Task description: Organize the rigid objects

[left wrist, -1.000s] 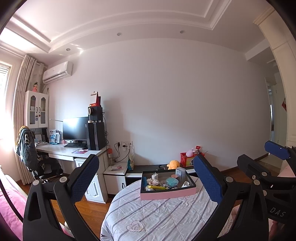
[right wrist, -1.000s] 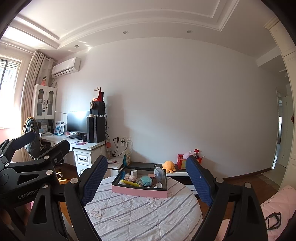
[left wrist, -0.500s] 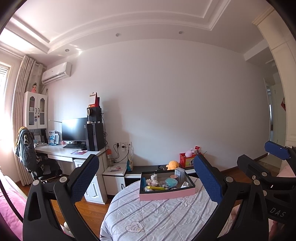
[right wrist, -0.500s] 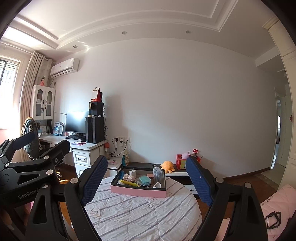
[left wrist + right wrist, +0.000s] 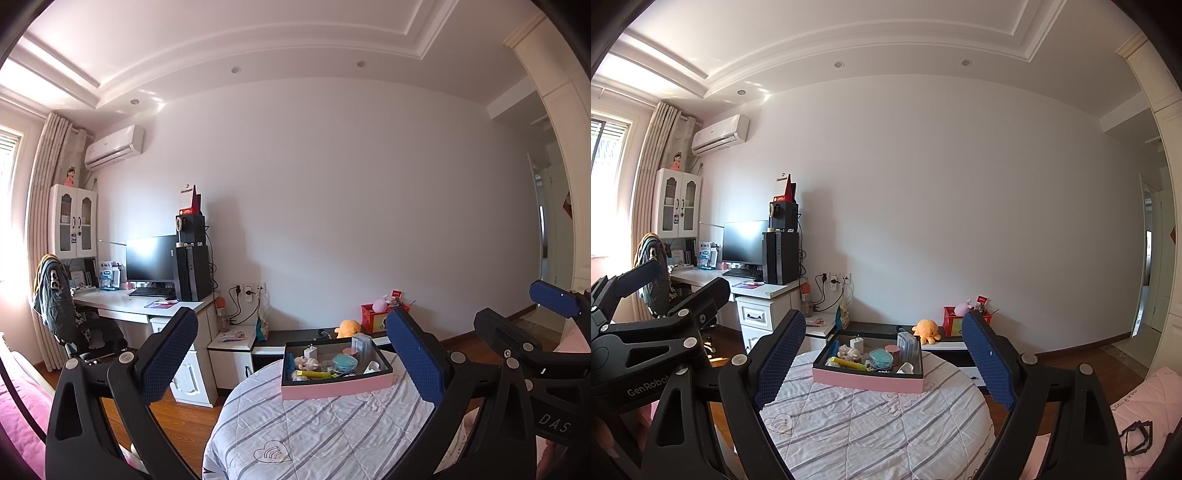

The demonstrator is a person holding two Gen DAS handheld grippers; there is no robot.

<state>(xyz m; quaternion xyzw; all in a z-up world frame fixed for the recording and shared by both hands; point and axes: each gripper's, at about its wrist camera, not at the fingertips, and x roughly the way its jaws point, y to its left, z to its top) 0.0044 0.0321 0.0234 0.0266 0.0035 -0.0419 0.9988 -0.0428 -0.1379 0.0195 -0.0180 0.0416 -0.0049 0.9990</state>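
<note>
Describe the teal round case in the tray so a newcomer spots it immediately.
Find the round table with the striped cloth; a pink-sided tray sits on it. Inside, right of the yellow tube, lies the teal case, the only flat round blue-green thing there.

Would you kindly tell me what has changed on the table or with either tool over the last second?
Nothing visibly changed. The left tool and right tool stay open and empty, pointing level at the pink tray of small items on the round table; nothing was picked up or released.
</note>
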